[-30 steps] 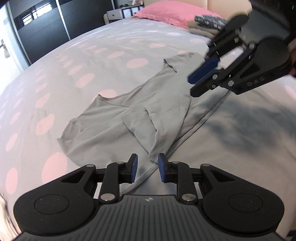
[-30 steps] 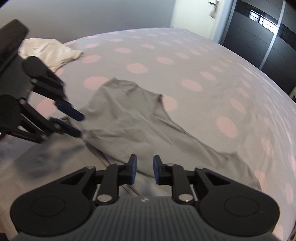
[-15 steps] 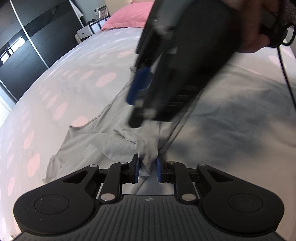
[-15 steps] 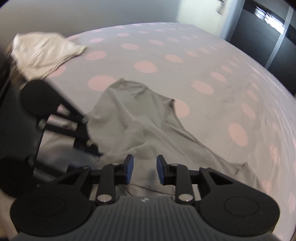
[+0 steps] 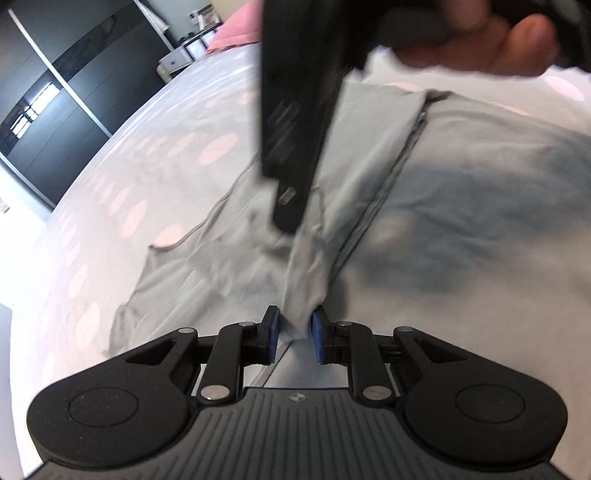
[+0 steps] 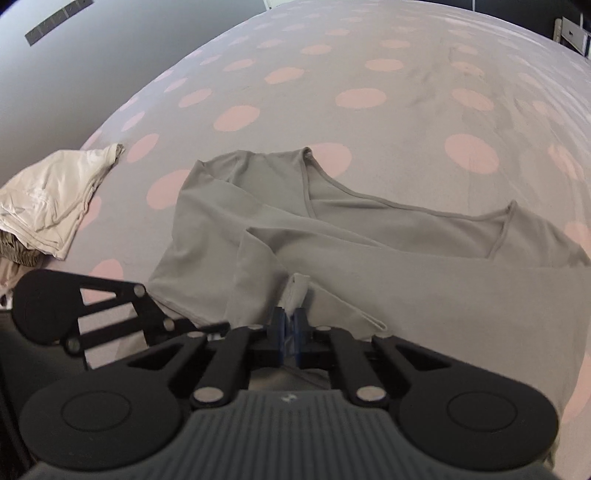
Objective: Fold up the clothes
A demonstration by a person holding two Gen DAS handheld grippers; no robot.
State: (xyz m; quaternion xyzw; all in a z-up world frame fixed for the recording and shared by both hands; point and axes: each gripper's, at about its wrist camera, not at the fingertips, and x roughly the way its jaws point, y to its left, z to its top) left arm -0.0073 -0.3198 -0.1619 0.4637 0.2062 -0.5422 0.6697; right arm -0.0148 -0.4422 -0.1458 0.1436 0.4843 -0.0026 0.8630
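Note:
A grey top [image 5: 207, 280] lies partly folded on the polka-dot bed sheet [image 6: 369, 99]. My left gripper [image 5: 295, 330] is shut on a bunched edge of the grey top, and the cloth rises taut from its pads. The black body of the right gripper [image 5: 291, 110] crosses close in front, held by a hand [image 5: 480, 48], and its tip meets the same cloth. In the right wrist view the grey top [image 6: 369, 251] spreads ahead. The jaws of my right gripper [image 6: 290, 328] are closing and pinch a small fold of it.
A pile of cream clothes [image 6: 55, 199] sits at the bed's left edge. A pink pillow [image 5: 236, 33] and a white drawer unit [image 5: 177, 61] are at the far end. Dark wardrobe doors [image 5: 74, 92] stand along the left.
The left gripper closed on the top's edge and kept hold. The right gripper swung in close across the left view, rolled, and its jaws came together on a fold.

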